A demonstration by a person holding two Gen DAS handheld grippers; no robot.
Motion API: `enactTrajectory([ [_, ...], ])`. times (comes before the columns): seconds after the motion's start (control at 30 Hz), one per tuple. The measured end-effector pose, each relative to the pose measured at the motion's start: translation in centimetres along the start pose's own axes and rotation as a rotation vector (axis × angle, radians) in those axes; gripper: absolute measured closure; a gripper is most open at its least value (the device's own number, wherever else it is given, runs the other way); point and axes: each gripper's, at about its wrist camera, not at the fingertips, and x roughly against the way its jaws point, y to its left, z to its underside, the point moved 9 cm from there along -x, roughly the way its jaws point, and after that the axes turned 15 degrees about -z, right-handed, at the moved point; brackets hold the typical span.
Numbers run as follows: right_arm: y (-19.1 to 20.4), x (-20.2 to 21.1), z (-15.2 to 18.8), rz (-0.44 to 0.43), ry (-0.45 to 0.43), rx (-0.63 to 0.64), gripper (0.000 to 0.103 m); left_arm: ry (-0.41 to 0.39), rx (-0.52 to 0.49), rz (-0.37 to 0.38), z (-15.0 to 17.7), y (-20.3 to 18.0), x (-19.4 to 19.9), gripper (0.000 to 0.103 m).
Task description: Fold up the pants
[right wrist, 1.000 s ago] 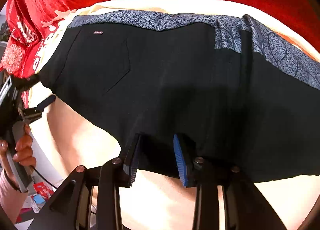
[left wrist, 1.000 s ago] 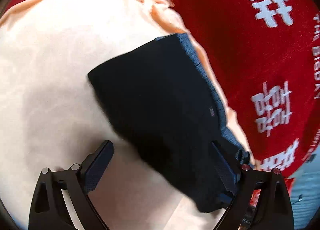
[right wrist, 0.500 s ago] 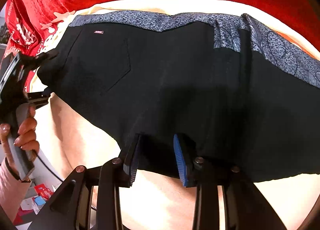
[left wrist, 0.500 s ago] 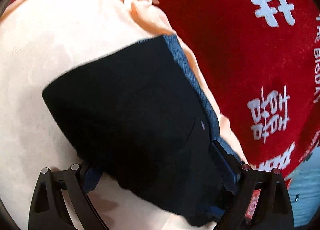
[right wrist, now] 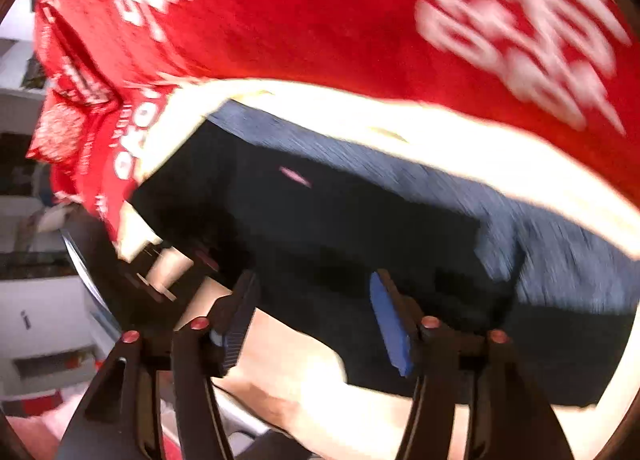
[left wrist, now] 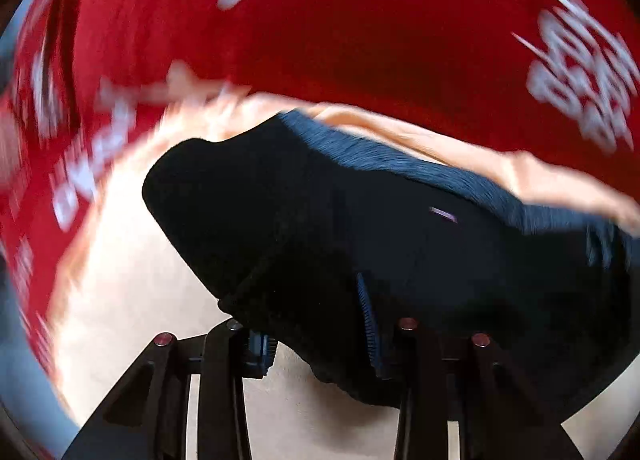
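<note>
Pants (left wrist: 400,244), one black pair with a blue patterned waistband, fill my left gripper (left wrist: 316,336): its jaws are closing narrow on a bunched fold of the dark cloth. My right gripper (right wrist: 316,320) is opening, jaws wide, the hem between them but unpressed. Only the right view shows the other gripper's black frame at the pants' left corner. Underneath lies one cream sheet (right wrist: 460,132) over one red blanket (left wrist: 360,28) with white lettering.

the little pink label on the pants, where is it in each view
Left wrist view: the pink label sits right of centre on the black pants.
Right wrist view: the label sits left of centre, in the upper half.
Shared landmark: the blue-grey waistband just above it.
</note>
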Motion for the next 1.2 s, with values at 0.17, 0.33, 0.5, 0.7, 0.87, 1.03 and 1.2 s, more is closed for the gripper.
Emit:
enactTrajectory([
  [0.17, 6.2, -4.1, -5.4, -0.128, 0.196, 0.041, 0.023, -0.123, -0.153, -0.076, 0.1, -2.2, 1.9, 0.066],
  [0.33, 10.6, -9.4, -7.4, -0.134, 0.332, 0.109, 0.022, -0.152, -0.191, -0.102, 0.7, -2.7, 2.4, 0.066],
  [0.5, 10.9, -14.2, -7.0, -0.045, 0.483, 0.122, 0.024, -0.171, -0.202, -0.11, 0.7, -2.8, 3.3, 0.066],
  [0.7, 9.6, -13.2, -6.1, 0.0, 0.454, 0.17, 0.084, -0.169, -0.207, -0.097, 0.9, -3.3, 4.5, 0.066],
  [0.87, 9.5, -7.8, -5.5, -0.105, 0.323, 0.17, 0.084, -0.248, -0.247, -0.063, -0.2, -5.1, 9.0, 0.066],
  [1.03, 7.8, 0.6, -3.6, -0.214, 0.164, 0.142, 0.084, -0.323, -0.277, 0.025, -1.4, -8.6, 15.6, 0.066],
  [1.2, 4.0, 7.8, -1.1, -0.275, 0.034, 0.078, 0.084, -0.367, -0.334, 0.102, -1.5, -13.4, 21.0, 0.066],
])
